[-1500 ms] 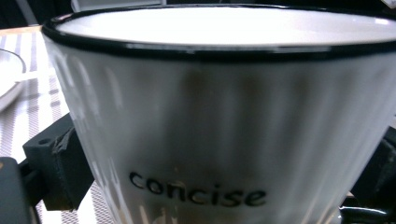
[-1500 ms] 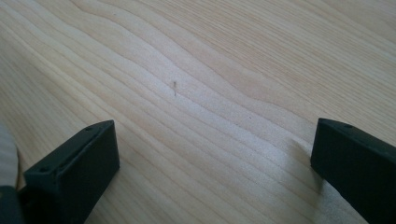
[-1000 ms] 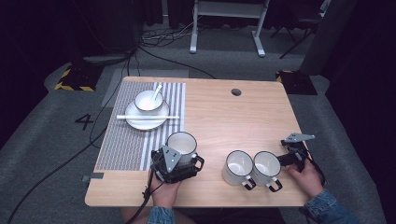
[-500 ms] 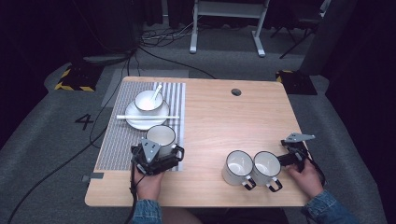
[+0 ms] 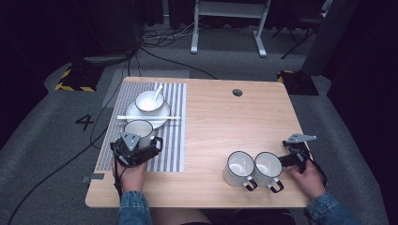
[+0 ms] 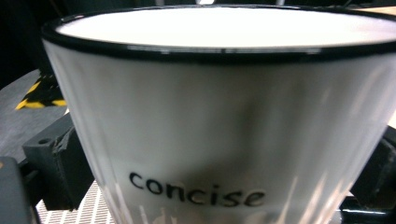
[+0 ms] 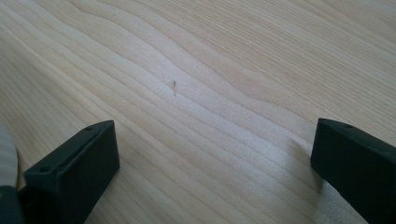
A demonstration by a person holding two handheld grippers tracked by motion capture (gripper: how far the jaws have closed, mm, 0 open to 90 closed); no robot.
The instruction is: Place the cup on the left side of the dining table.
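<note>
A pale wood-grain desk carries a striped rectangular mat. On the mat, the left gripper clamps one of three white black-rimmed mugs. Beyond the mat, the right gripper rests, jaws apart.

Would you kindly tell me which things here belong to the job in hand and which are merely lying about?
In hand:
- white black-rimmed mug marked "concise", held in the left claw
- striped grey placemat

Probably lying about:
- two white mugs
- white bowl with spoon on a plate
- single white chopstick
- open right claw
</note>
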